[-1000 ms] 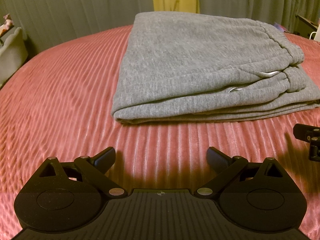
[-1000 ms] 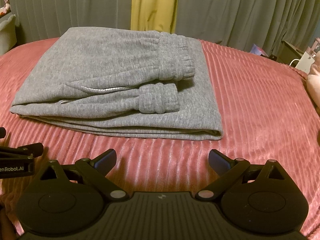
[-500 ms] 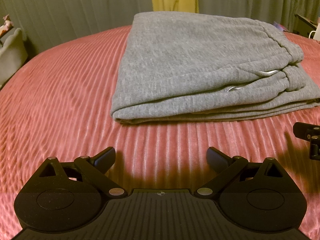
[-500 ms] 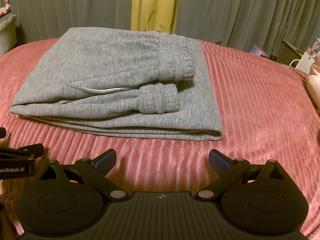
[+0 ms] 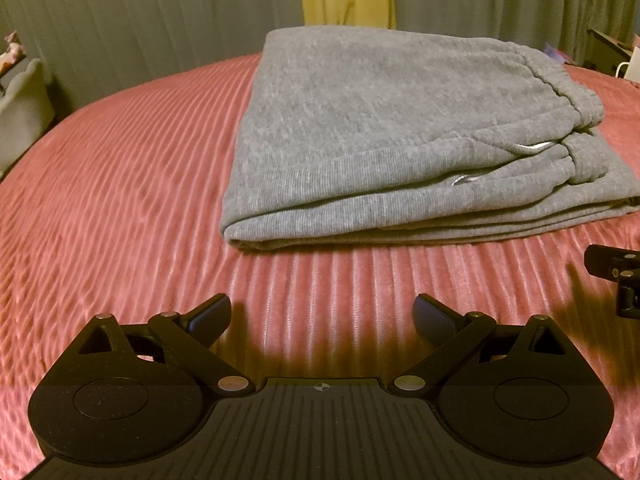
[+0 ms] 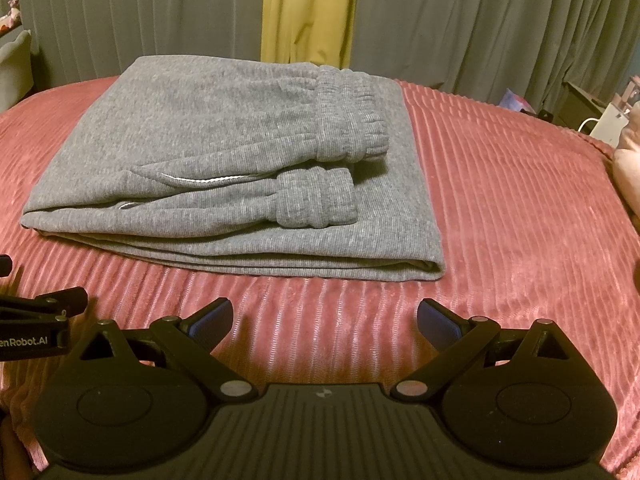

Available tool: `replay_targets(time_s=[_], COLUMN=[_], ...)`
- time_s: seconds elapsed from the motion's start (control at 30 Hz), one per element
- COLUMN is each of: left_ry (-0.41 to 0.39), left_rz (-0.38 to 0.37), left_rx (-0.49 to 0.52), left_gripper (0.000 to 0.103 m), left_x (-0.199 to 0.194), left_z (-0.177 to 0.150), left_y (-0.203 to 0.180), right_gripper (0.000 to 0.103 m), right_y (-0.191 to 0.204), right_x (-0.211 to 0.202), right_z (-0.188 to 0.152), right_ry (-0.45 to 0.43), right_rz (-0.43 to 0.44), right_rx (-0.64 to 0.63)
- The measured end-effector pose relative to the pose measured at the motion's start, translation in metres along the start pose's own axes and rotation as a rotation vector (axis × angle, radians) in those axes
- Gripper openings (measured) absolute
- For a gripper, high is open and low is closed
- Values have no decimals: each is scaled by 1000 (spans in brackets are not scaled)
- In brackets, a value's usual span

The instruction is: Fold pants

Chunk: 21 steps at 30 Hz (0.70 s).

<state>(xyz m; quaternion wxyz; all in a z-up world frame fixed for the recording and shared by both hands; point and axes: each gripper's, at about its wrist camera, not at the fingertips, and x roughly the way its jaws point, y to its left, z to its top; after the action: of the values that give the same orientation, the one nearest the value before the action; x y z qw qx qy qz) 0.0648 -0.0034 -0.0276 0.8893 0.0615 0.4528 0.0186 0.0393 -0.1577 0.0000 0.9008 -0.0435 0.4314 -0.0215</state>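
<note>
Pants (image 5: 384, 136): grey, folded, mid-bed (image 5: 120, 184), clear of both grippers. Left gripper (image 5: 322, 316): spread, empty. Right gripper (image 6: 325, 320): spread, empty. Right view alone shows leg cuff (image 6: 316, 198); left view shows folded edge.

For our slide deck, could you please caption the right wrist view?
Open right hand-held gripper poised before folded grey pants on a pink ribbed blanket.
</note>
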Motion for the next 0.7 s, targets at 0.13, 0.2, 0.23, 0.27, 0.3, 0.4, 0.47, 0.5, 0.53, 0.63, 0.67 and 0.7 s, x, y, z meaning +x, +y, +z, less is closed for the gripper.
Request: replay_targets(time_s=[0.13,0.2,0.23,0.27,0.3,0.4,0.47,0.5,0.53,0.63,0.67,0.7], left_ry=[0,0,0,0,1,0,1,0,0,-3,-4,-5], left_rz=[0,0,0,1,0,1,-1,0,0,0,1,1], left_rx=[1,0,0,0,0,0,-1,0,0,2,3,6], left_gripper=[101,101,101,101,101,101,101,101,101,101,101,101], left_x=[0,0,0,0,0,0,0,0,0,-1,-1,-1], left_z=[0,0,0,0,0,0,0,0,0,0,1,1], left_y=[0,0,0,0,0,0,0,0,0,-1,-1,-1], right_gripper=[99,99,99,99,99,99,99,99,99,99,99,99], right_y=[0,0,0,0,0,0,0,0,0,-1,-1,0], right_x=[0,0,0,0,0,0,0,0,0,0,0,0], right_z=[0,0,0,0,0,0,0,0,0,0,0,0], right_ry=[0,0,1,2,2,2,2,2,3,3,4,4], right_rz=[0,0,-1,0,-1,-1,-1,-1,-1,-3,-3,-3], right_rx=[1,0,0,0,1,1,1,1,1,2,2,2])
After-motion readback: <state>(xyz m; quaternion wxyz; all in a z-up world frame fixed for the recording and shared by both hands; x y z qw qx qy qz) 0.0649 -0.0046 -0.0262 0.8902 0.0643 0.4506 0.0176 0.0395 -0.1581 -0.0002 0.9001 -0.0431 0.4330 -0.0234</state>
